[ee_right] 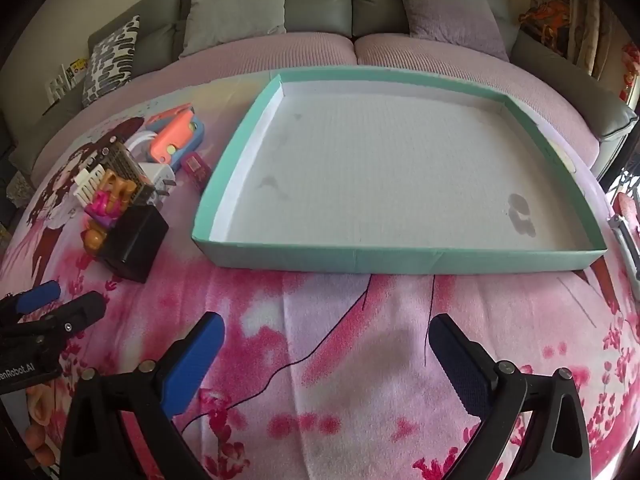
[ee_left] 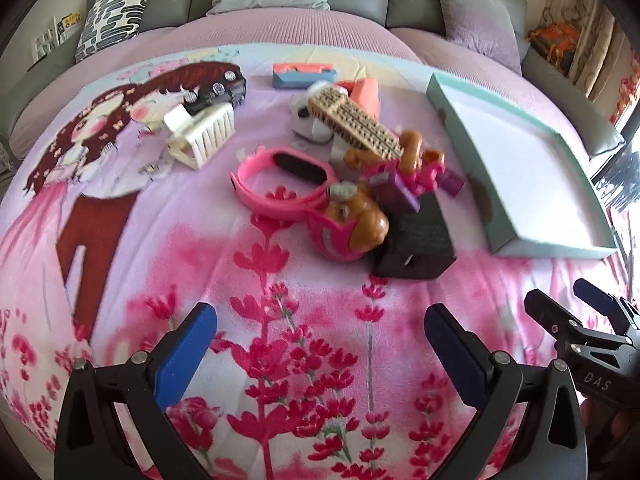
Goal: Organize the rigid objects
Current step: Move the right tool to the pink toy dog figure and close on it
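Observation:
A pile of small rigid things lies on the pink flowered blanket: a pink watch band (ee_left: pixel 280 180), a brown-and-pink toy dog (ee_left: pixel 352 224), a black charger block (ee_left: pixel 416 244), a tan brick plate (ee_left: pixel 352 122), a white comb (ee_left: pixel 200 132), a black toy car (ee_left: pixel 216 90). The shallow teal tray (ee_right: pixel 400 258) with a white floor stands empty to their right; it also shows in the left wrist view (ee_left: pixel 452 128). My left gripper (ee_left: pixel 320 332) is open, short of the pile. My right gripper (ee_right: pixel 326 340) is open, short of the tray's near wall.
A grey sofa with cushions (ee_right: pixel 236 10) runs along the back. A patterned pillow (ee_left: pixel 116 8) lies at the back left. A blue-and-coral box (ee_left: pixel 302 74) sits behind the pile. The blanket drops away at the right edge.

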Tool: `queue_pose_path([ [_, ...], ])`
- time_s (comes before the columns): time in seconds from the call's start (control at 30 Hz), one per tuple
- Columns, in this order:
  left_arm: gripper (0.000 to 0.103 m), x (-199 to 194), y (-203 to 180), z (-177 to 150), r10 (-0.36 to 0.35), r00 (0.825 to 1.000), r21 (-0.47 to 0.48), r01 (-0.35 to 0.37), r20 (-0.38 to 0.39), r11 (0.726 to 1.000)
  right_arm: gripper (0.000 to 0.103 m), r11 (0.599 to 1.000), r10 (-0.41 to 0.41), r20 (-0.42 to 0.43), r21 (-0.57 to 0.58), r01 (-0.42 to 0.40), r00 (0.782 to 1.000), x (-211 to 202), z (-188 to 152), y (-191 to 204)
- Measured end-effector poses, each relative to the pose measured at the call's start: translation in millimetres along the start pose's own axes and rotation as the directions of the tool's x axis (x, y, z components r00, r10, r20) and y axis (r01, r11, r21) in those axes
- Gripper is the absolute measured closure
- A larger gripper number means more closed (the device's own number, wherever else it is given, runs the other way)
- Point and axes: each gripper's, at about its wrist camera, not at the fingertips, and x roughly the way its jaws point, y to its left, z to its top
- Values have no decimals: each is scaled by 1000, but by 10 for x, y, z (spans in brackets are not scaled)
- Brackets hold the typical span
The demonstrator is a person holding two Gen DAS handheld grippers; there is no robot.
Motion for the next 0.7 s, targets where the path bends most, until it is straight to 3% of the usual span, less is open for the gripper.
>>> queue_pose_path([
  [0.2, 0, -304, -44, 294, 17, 997, 22, -19, 69, 1000, 0, 999, 27, 100, -32, -24, 995, -300, 144, 145],
  [0.3, 0, -389, -35, 556, 30, 995, 8, -31, 92, 999, 0, 998, 53, 149, -28, -49, 987, -344, 523, 111],
  [0.5, 0, -344, 109, 984, 51, 996, -98, -44, 69, 994, 0, 997, 73, 122, -20, -71, 990, -320, 864, 166],
  [0.7, 0, -322, 195, 1093, 49, 996, -183, -35, 70, 983, 0, 995, 102, 119, -28, -99, 988, -234, 1030, 268],
])
